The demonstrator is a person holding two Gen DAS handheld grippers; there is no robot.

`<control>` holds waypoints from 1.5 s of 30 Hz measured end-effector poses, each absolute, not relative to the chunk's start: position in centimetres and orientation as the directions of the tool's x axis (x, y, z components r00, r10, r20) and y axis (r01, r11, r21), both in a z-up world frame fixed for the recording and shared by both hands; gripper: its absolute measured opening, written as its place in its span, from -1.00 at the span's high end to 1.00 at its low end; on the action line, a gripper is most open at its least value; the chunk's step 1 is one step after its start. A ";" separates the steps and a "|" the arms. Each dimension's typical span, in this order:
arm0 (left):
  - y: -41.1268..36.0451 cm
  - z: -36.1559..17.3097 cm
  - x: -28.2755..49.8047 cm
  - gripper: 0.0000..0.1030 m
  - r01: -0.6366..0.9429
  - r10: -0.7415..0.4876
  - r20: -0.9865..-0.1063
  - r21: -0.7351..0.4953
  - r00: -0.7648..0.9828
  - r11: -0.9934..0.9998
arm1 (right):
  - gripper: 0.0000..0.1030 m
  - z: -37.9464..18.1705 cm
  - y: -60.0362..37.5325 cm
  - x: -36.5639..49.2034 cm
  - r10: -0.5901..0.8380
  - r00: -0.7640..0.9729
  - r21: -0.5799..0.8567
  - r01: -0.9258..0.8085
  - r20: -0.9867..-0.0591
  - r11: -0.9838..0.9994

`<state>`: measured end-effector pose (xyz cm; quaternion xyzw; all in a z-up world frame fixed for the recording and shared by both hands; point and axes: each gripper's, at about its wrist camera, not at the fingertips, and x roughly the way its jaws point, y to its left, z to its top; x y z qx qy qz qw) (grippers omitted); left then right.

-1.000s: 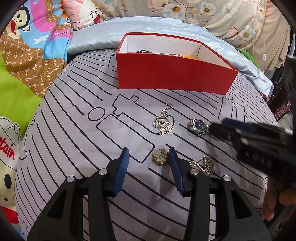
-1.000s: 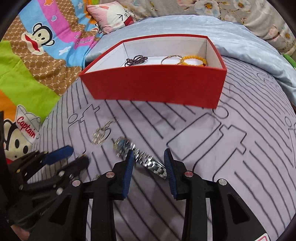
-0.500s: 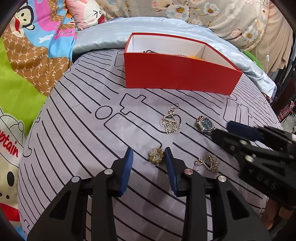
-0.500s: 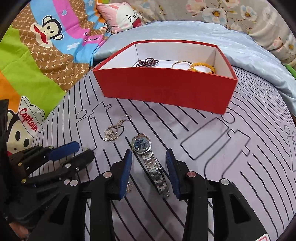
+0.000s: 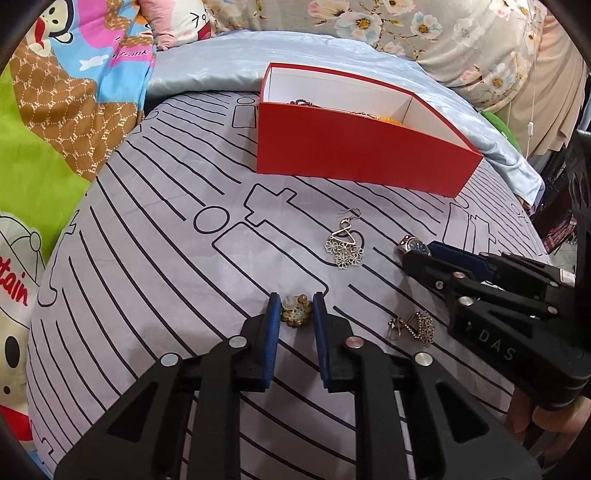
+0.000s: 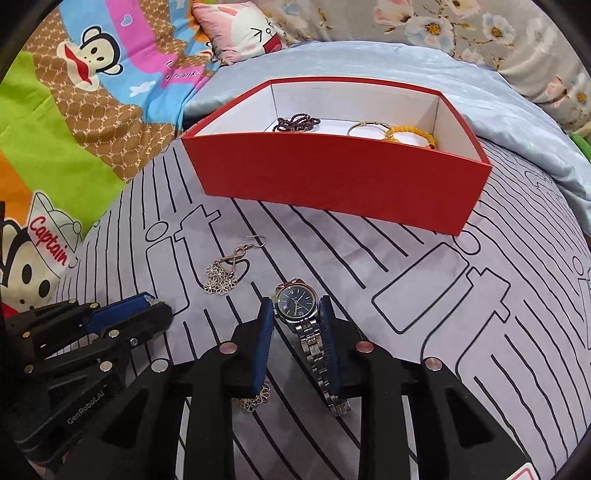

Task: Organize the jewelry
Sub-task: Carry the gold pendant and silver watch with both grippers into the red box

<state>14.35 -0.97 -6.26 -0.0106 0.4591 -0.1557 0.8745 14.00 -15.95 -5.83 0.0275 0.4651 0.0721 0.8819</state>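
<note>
Blue-padded left gripper [image 5: 295,306] closing around the flower brooch [image 5: 295,313], right gripper [image 6: 295,314] closing around the watch [image 6: 297,304]; neither seems clamped yet, bedsheet [image 5: 166,295] may snag.

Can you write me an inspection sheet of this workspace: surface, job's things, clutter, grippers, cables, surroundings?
Surface: grey bedsheet with black line print.
Job's things: red box holding bracelets; wristwatch, brooch and two flower earrings lie outside it.
Clutter: nothing seen.
Grippers: left gripper closing around the brooch; right gripper closing around the wristwatch; contact unclear in both.
Cables: thin white cord hanging at far right.
Surroundings: cartoon blanket, floral pillows, pale blue cover.
</note>
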 end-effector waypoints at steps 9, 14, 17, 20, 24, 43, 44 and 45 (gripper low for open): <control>-1.1 -5.5 14.3 0.68 0.272 -0.327 -0.793 -0.211 0.513 0.939 | 0.54 -3.3 -17.6 12.6 0.151 0.609 0.144 -0.060 -0.779 0.988; -1.4 -3.6 14.8 0.68 0.284 -0.336 -0.772 -0.209 0.539 0.936 | 0.54 -1.4 -18.9 12.2 0.140 0.644 0.153 -0.036 -0.752 0.988; -1.6 -2.2 15.4 0.68 0.293 -0.338 -0.755 -0.200 0.563 0.935 | 0.54 -0.1 -19.5 12.2 0.136 0.670 0.158 -0.029 -0.730 0.987; -1.9 -0.8 16.3 0.67 0.302 -0.341 -0.737 -0.193 0.584 0.934 | 0.54 1.2 -20.0 12.6 0.130 0.692 0.153 -0.028 -0.710 0.988; -2.7 1.3 17.8 0.67 0.319 -0.345 -0.708 -0.176 0.616 0.931 | 0.70 2.9 -20.7 13.6 0.135 0.714 0.159 -0.033 -0.687 0.987; -5.9 5.9 26.6 0.67 0.336 -0.343 -0.655 -0.142 0.673 0.931 | 0.70 6.8 -22.0 20.5 0.126 0.769 0.145 -0.044 -0.627 0.988; -6.1 5.7 27.2 0.67 0.334 -0.340 -0.660 -0.141 0.670 0.932 | 0.70 7.1 -22.0 21.3 0.127 0.770 0.146 -0.044 -0.625 0.988; -6.3 5.6 27.6 0.67 0.333 -0.337 -0.663 -0.138 0.669 0.933 | 0.70 7.1 -22.1 21.9 0.130 0.770 0.151 -0.045 -0.625 0.988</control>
